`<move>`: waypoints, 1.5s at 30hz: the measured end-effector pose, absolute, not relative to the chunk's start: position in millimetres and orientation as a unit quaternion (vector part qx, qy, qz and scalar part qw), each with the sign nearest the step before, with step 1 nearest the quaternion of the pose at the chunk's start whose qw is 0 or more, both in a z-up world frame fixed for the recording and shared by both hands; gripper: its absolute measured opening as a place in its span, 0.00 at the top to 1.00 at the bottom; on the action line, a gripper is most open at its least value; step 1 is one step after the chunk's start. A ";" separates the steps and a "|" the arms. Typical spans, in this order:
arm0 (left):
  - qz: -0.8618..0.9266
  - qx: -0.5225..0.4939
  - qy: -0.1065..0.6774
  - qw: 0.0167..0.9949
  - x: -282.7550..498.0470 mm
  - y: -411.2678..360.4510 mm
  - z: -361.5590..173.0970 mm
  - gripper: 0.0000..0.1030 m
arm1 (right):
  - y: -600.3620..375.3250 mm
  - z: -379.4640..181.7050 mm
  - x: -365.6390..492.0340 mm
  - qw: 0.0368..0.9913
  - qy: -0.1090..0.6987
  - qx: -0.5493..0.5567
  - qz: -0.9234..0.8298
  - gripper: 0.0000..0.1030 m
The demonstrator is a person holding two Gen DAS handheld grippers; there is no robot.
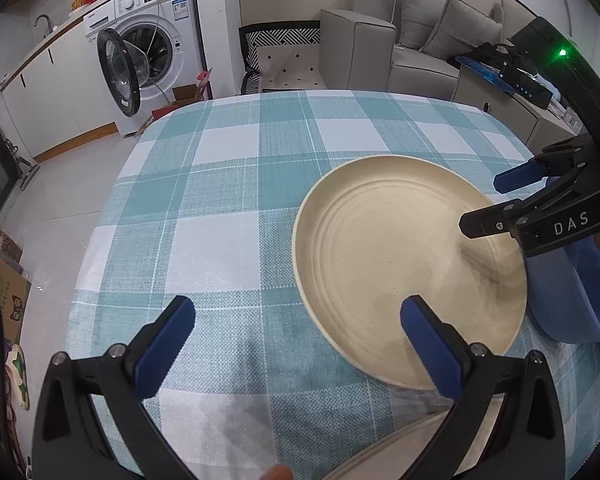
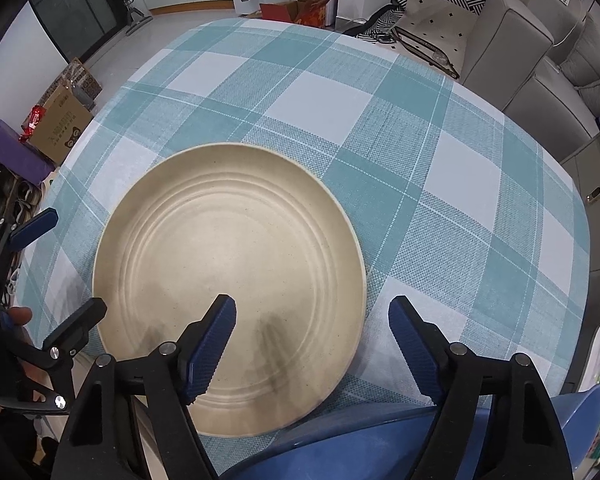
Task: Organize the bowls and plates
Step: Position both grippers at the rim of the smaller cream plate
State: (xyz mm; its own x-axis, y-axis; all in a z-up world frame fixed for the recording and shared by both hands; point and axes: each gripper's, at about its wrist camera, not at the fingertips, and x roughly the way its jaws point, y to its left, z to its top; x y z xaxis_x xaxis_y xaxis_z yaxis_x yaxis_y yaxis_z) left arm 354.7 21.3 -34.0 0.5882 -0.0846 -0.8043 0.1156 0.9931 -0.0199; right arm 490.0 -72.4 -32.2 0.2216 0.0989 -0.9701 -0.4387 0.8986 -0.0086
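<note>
Jaws, right gripper (image 2: 312, 346): parted wide with nothing pinched; one blue ribbed pad hangs over the near part of the round beige speckled plate (image 2: 228, 284), the other beyond its rim over the cloth.
Jaws, left gripper (image 1: 296, 344): spread wide and empty, one pad above the beige plate's near edge, the other over bare cloth beside it.
Plate: lies flat and alone on the teal-and-white checked tablecloth (image 2: 420, 152), toward the near side.
Blue dish: a blue plastic bowl or plate (image 2: 360, 444) sits just beside the beige plate's near-right rim; most of it is hidden, so its shape is unclear.
Second pale rim: a beige curved edge (image 1: 396, 444) shows nearer than the plate; what it belongs to I cannot tell.
Progress: judged early; nothing visibly stacked, the dishes lie separate, gathering remains.
Room: white washing machine (image 1: 152, 40) with open door and grey sofa (image 1: 380, 40) beyond the plate; cardboard boxes (image 2: 60, 124) on the floor.
</note>
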 end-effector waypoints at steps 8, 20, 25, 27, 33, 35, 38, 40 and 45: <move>-0.055 0.017 0.458 0.887 356.4 22.7 -39.2 0.00 | -68.6 -34.9 490.6 0.764 0.602 -0.142 0.181 0.27; -0.056 0.020 0.467 0.882 354.9 21.2 -40.5 0.02 | -59.4 -36.8 488.0 0.757 0.609 -0.144 0.191 0.41; -0.062 0.014 0.470 0.880 352.9 22.2 -41.1 0.11 | -56.7 -38.4 486.6 0.757 0.607 -0.152 0.187 0.42; -0.062 0.012 0.471 0.880 352.5 23.8 -41.4 0.11 | -59.4 -37.5 487.4 0.760 0.605 -0.154 0.181 0.42; -0.062 0.010 0.474 0.878 352.8 25.2 -42.6 0.11 | -70.5 -23.6 488.6 0.771 0.594 -0.148 0.175 0.42; -0.064 0.010 0.477 0.877 353.5 24.5 -43.9 0.12 | -72.4 -20.8 489.0 0.773 0.592 -0.156 0.168 0.42; -0.065 0.009 0.477 0.877 354.6 23.9 -44.0 0.13 | -75.8 -25.8 492.9 0.768 0.599 -0.166 0.154 0.42; -0.066 0.008 0.477 0.877 355.2 23.4 -44.1 0.13 | -77.2 -31.0 495.8 0.764 0.605 -0.166 0.151 0.42; -0.072 0.002 0.487 0.870 357.5 22.3 -47.6 0.27 | -74.6 -45.9 501.3 0.753 0.618 -0.164 0.154 0.42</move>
State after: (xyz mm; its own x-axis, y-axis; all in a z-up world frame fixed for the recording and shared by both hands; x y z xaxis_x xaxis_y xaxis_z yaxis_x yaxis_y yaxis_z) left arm 357.5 22.3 -47.6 0.5144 -0.1234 -0.8486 0.1279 0.9896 -0.0663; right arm 501.3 -74.6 -45.9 0.1888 0.0281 -0.9816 -0.4345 0.8988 -0.0578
